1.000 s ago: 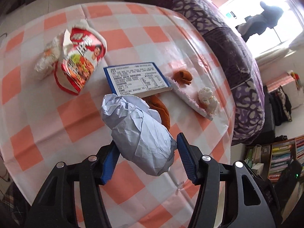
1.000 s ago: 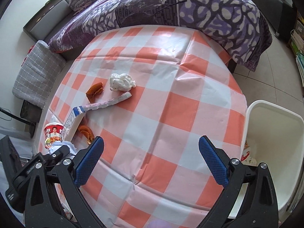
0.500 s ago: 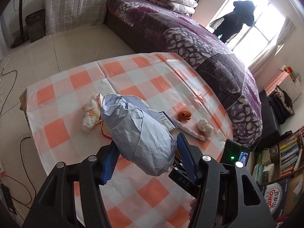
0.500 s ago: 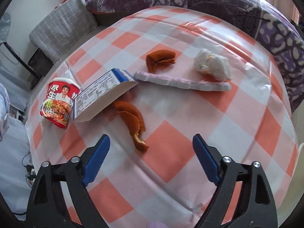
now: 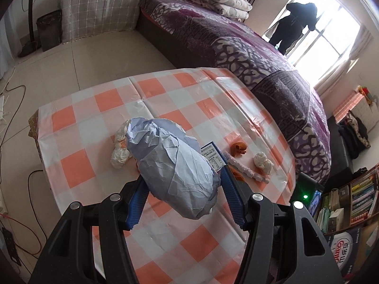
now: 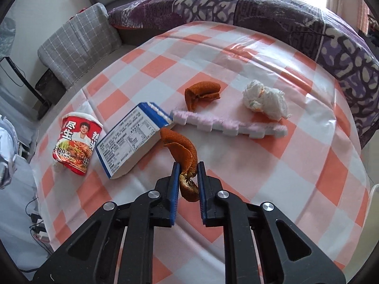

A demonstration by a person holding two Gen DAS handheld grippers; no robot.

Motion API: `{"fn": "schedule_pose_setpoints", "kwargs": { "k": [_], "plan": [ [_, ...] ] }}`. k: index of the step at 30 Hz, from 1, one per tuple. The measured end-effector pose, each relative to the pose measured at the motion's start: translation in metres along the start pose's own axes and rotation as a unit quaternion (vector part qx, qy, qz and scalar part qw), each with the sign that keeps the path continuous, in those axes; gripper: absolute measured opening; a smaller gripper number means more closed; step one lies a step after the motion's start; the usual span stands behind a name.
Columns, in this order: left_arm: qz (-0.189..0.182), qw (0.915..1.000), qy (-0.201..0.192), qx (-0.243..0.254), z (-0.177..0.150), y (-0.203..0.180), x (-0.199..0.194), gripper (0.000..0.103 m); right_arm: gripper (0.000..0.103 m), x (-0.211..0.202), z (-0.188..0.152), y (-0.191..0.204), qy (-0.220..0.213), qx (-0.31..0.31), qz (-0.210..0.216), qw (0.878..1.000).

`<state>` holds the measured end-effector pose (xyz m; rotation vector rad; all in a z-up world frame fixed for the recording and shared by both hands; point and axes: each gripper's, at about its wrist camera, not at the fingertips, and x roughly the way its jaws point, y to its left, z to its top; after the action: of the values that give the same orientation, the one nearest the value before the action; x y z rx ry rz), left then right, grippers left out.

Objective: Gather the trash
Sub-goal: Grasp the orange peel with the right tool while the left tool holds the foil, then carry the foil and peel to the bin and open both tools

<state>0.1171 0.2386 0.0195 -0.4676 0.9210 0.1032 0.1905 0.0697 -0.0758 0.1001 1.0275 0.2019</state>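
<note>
— From my feed, what's behind the table (image 5: 165, 90)?
— A bed (image 5: 236, 40) under a purple patterned quilt, folded bedding (image 5: 220, 0) at its head, a grey checked cushion (image 5: 101, 7) leaning nearby.
— Light?
— I get glare from the window (image 5: 331, 28); beige floor (image 5: 83, 56), bookshelf (image 5: 355, 196) at right.

Orange-and-white checked tablecloth (image 6: 236, 54). On it: a red noodle cup (image 6: 77, 142), a blue-edged white box (image 6: 132, 142), orange peel (image 6: 183, 150), a pink foam strip (image 6: 227, 125). Beyond it, a purple patterned bedspread (image 6: 260, 7).
</note>
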Motion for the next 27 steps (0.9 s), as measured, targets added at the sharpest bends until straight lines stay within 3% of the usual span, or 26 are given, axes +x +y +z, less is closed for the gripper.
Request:
{"fn": "schedule_pose_setpoints", "kwargs": {
  "k": [9, 27],
  "plan": [
    [0.010, 0.9985, -0.031, 0.043, -0.004, -0.028, -0.005, 0.059, 0.014, -0.044, 0.003, -0.015, -0.038, 0.009, 0.001, 0.999],
    [-0.005, 0.9959, -0.024, 0.087, -0.022, -0.078, 0.013, 0.059, 0.014, -0.113, -0.002, -0.060, -0.079, 0.035, -0.007, 0.996]
  ]
}}
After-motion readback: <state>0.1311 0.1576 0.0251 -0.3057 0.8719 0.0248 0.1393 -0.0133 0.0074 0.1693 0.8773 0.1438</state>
